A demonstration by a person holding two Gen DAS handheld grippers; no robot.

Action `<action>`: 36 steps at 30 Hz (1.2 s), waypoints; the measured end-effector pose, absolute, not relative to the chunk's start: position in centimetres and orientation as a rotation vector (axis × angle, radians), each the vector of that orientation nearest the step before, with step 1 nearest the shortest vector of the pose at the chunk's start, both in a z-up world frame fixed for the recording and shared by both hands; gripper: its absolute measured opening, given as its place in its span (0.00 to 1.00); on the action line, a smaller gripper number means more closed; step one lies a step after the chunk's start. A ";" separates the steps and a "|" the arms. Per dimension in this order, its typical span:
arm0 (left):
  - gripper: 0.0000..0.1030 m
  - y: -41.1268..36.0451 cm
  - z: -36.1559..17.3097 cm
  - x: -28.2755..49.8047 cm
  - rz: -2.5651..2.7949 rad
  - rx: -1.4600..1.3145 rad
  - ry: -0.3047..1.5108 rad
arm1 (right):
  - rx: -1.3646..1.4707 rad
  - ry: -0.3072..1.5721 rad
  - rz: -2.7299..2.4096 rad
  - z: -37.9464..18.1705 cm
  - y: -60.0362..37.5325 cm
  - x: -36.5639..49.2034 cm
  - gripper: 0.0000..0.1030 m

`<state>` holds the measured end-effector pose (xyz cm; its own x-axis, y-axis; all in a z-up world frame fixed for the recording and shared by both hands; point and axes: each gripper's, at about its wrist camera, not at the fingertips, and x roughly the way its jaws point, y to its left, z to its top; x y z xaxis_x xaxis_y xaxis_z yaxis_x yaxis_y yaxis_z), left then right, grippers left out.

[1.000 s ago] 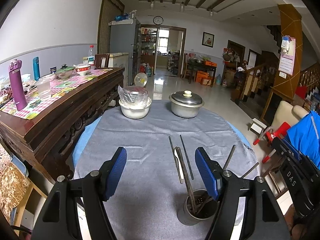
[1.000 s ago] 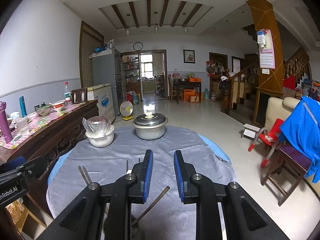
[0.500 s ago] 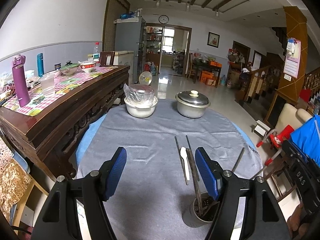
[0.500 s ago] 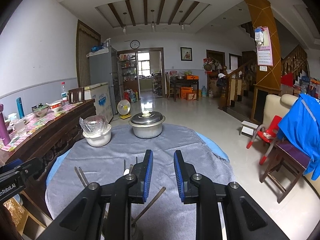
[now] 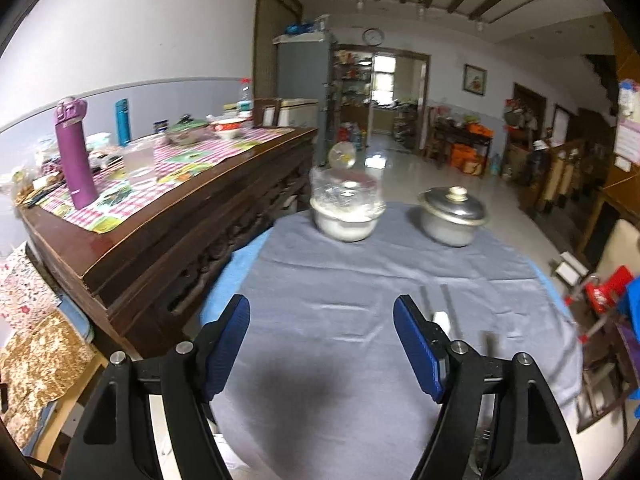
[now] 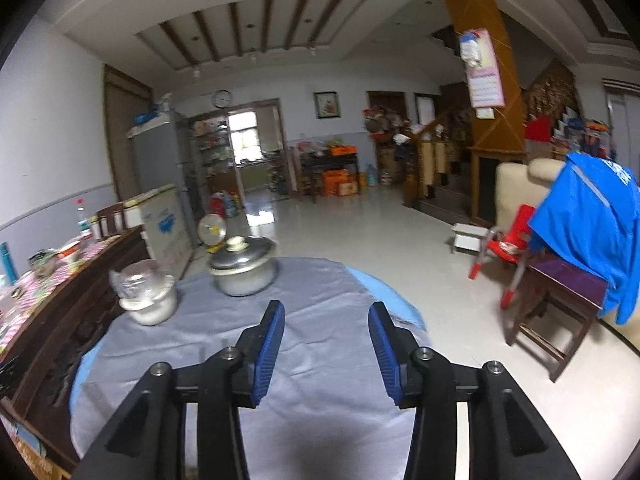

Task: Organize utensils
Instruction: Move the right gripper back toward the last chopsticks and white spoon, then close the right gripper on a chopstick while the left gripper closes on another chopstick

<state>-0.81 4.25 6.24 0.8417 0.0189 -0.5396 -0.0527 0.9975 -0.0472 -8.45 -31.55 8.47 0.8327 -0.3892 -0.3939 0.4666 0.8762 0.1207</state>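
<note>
In the left wrist view my left gripper is open and empty above the grey tablecloth. Just past its right finger lie a pair of dark chopsticks and a white spoon, blurred and partly hidden by the finger. The metal utensil holder is out of sight behind the right finger. In the right wrist view my right gripper is open and empty above the cloth. No utensil shows in that view.
A white bowl with a plastic bag and a lidded metal pot stand at the table's far side. A dark wooden sideboard stands left. A chair with a blue jacket stands right.
Both grippers have swung left and pulled back, blurring the views. The right gripper has opened from nearly shut. The utensil holder has left both views.
</note>
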 end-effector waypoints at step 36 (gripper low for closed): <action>0.73 -0.1 -5.3 17.9 0.001 0.065 0.785 | 0.251 0.880 -0.004 -8.6 -31.2 18.9 0.40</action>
<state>17.92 -0.07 -5.28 0.7073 0.0252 -0.7065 0.0229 0.9980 0.0586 18.91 -31.20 -8.63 0.6395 0.0994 -0.7624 0.1067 0.9705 0.2160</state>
